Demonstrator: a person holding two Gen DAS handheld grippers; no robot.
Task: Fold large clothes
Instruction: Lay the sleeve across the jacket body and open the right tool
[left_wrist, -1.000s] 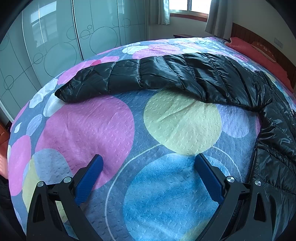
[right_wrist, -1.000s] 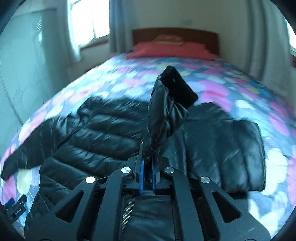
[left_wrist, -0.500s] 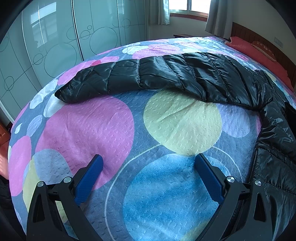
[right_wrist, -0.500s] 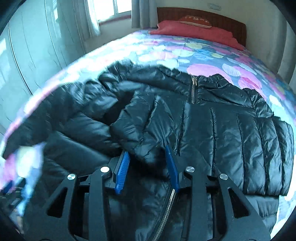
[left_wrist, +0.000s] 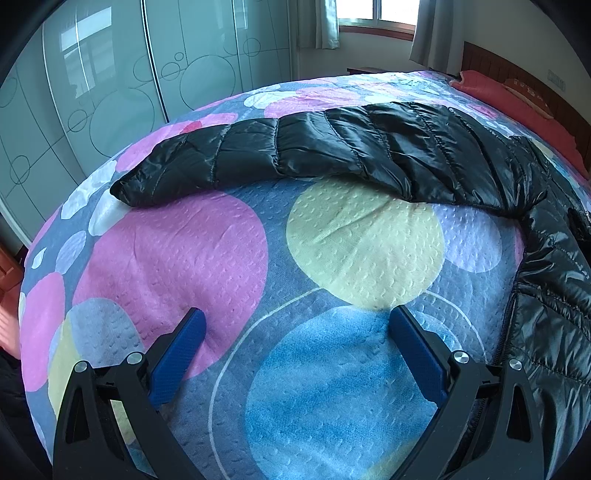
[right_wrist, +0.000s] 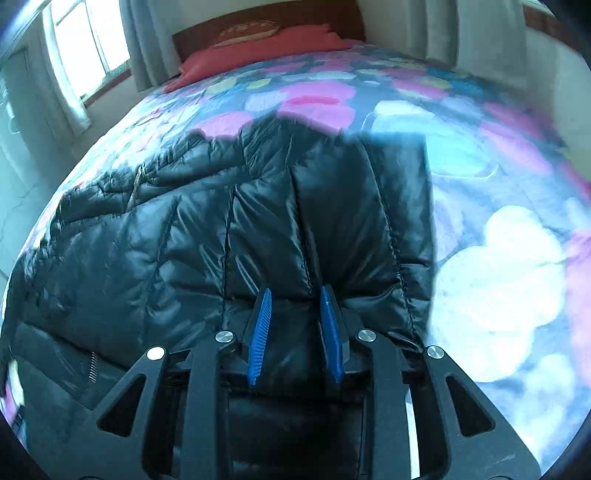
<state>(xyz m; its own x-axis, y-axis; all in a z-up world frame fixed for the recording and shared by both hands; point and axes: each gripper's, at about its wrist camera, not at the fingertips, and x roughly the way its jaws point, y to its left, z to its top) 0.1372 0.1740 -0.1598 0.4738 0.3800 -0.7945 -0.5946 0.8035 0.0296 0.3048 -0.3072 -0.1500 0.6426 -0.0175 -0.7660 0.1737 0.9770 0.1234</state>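
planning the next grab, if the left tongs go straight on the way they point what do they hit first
Probably the bedspread, bare between the open left tongs. Beyond it lies the jacket sleeve, stretched across the view. Depth is unclear.

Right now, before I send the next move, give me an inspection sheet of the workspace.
Surface: bedspread with coloured circles, lightly creased.
Job's things: black puffer jacket lying on the bed; one sleeve stretched out flat to the side; zipper visible near the collar.
Clutter: nothing seen on the bed apart from a red pillow at the headboard.
Grippers: left gripper open wide over bare bedspread, holding nothing; right gripper partly open over the jacket, jaws not clamped on fabric.
Cables: nothing seen.
Surroundings: glass wardrobe doors, window with curtains, wooden headboard.
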